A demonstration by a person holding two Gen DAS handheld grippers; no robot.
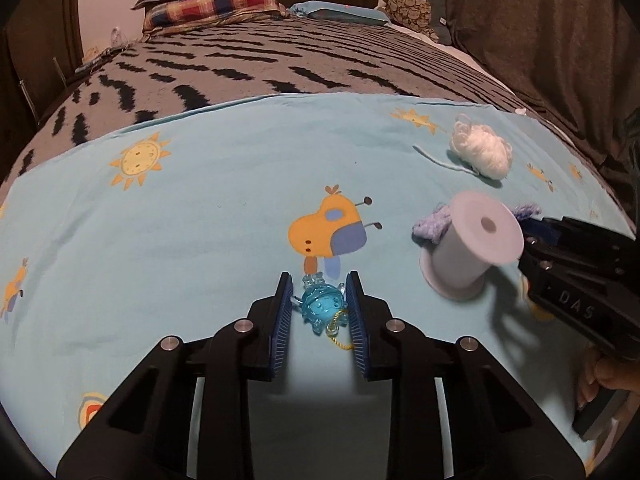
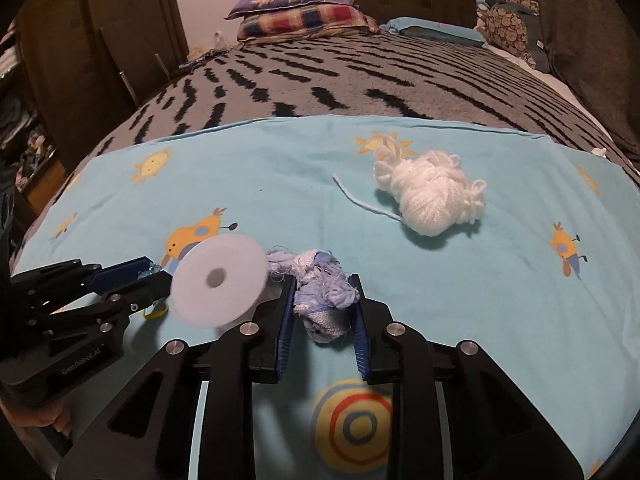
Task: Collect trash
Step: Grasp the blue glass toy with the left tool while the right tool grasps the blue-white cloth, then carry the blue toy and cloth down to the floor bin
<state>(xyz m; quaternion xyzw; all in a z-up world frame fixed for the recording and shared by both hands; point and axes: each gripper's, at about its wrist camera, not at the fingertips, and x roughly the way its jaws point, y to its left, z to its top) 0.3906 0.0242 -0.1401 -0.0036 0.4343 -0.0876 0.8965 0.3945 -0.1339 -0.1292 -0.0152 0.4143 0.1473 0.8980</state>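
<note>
My left gripper (image 1: 319, 288) is shut on a small clear blue plastic toy (image 1: 322, 305) with a yellow string, low over the light blue sheet (image 1: 200, 220). My right gripper (image 2: 325, 286) is shut on a tangled pale blue yarn wad (image 2: 322, 294); it also shows in the left wrist view (image 1: 434, 224). An empty white plastic spool (image 1: 470, 250) lies tilted between the two grippers and looks blurred; it also shows in the right wrist view (image 2: 219, 282). A ball of white yarn (image 2: 430, 194) with a loose light blue strand lies farther back on the sheet.
The sheet covers the near part of a bed with a grey and black patterned blanket (image 1: 260, 60). Pillows (image 1: 208, 0) lie at the headboard. A dark curtain (image 1: 540, 40) hangs on the right, dark wooden furniture (image 2: 100, 40) stands on the left.
</note>
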